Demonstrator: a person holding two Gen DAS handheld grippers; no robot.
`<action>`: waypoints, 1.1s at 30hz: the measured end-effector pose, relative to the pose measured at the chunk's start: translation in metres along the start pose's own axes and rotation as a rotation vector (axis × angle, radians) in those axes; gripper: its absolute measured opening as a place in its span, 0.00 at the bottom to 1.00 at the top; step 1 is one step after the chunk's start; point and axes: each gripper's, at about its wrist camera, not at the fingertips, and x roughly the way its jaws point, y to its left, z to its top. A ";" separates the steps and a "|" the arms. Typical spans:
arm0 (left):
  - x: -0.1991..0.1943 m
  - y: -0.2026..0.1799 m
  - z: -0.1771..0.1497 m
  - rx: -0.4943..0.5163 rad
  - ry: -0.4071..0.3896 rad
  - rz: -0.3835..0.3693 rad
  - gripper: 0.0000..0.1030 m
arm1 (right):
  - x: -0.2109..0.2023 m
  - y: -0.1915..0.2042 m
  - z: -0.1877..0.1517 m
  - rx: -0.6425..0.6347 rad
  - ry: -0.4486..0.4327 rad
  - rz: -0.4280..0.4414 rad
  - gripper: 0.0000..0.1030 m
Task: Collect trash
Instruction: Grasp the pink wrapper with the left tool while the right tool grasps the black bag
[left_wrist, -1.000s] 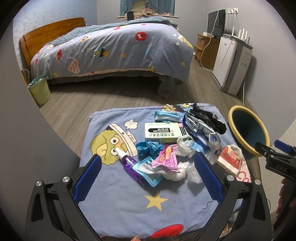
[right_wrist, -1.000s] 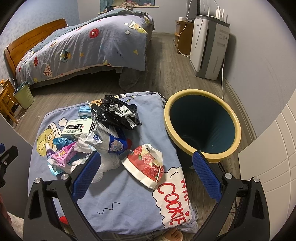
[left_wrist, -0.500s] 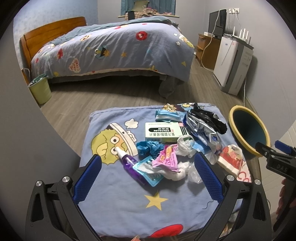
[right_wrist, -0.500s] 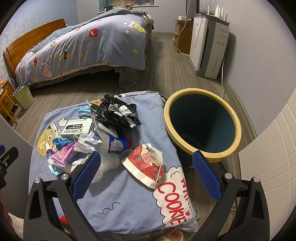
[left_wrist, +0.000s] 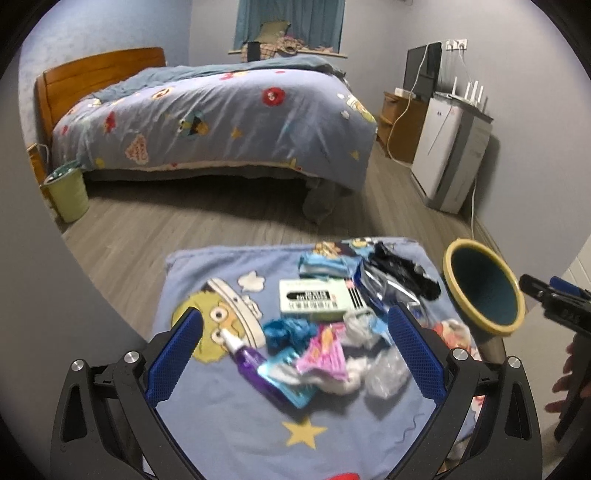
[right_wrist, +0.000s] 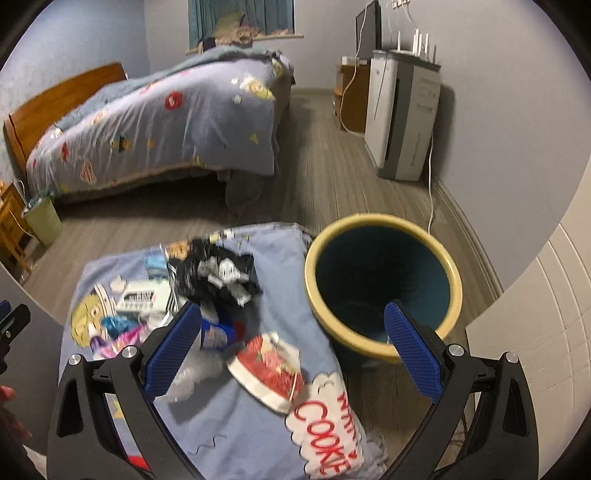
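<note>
Crinkly wrappers (left_wrist: 325, 356): light, soft; pinch a raised fold, left of bin (right_wrist: 382, 291).
Left gripper (left_wrist: 293, 349): wide open, empty.
Right gripper (right_wrist: 291, 341): wide open, empty.

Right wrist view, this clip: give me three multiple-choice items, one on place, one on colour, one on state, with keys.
1. Where does the round bin with the yellow rim stand?
A. on the blue cartoon-print cloth
B. on the floor beside the cloth
C. on the bed

2. What colour is the bin's inside?
A. dark teal
B. white
C. red

3. How are the two claws?
A. both shut on trash
B. right shut, left open
C. both open, holding nothing

Key: 1 B, it sits on the wood floor off the blue cartoon-print cloth, at that cloth's edge. 2 A, its inner wall shows dark teal. 3 C, the right claw and the left claw have blue pads spread wide above the trash.
</note>
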 end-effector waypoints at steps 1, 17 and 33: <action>0.002 0.003 0.004 -0.008 -0.004 0.001 0.96 | 0.003 -0.002 0.003 0.000 0.015 0.046 0.95; 0.049 0.031 0.024 -0.075 0.053 0.012 0.93 | 0.038 0.005 0.030 -0.050 -0.024 0.048 0.86; 0.097 -0.013 -0.025 0.166 0.187 -0.076 0.65 | 0.130 0.064 0.022 -0.122 0.184 0.199 0.65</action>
